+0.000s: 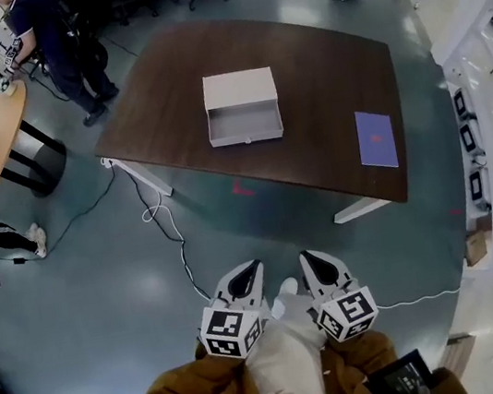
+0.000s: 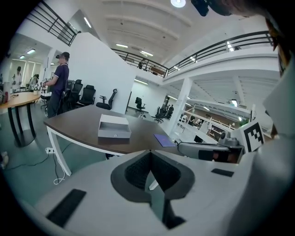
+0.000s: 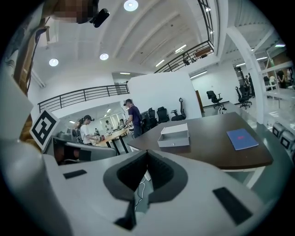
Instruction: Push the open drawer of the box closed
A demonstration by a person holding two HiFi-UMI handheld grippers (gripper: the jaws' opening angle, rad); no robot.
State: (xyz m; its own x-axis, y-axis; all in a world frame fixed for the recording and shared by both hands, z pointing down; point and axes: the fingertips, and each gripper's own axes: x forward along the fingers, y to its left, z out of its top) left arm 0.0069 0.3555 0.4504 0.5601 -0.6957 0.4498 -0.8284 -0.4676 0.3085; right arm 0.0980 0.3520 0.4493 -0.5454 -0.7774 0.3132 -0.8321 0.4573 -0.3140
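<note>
- The 2 hand-held grippers sit low against the person's body, well apart from the table: the left gripper (image 1: 245, 280) has its jaws pressed together with nothing between them, and the right gripper (image 1: 322, 270) is likewise closed and empty.
- The task's thing, a pale grey rectangular cardboard box (image 1: 239, 88), lies near the middle of the dark brown wooden table (image 1: 164, 93). Its open drawer (image 1: 245, 124) is pulled out toward the person's side.
- Risk 1: the box looks light and nothing braces it, so a push on the drawer front may slide the whole box along the tabletop instead of seating the drawer.
- Risk 2: a push off-centre would likely skew the drawer and jam it partway.
- Risk 3: a white cable (image 1: 162, 224) trails on the grey floor near the table's left leg and could catch a foot on the walk in.
- Count: 1 box, 1 drawer, 2 grippers, 1 flat purple-blue booklet (image 1: 375, 138) at the table's right end, 1 dark table.
</note>
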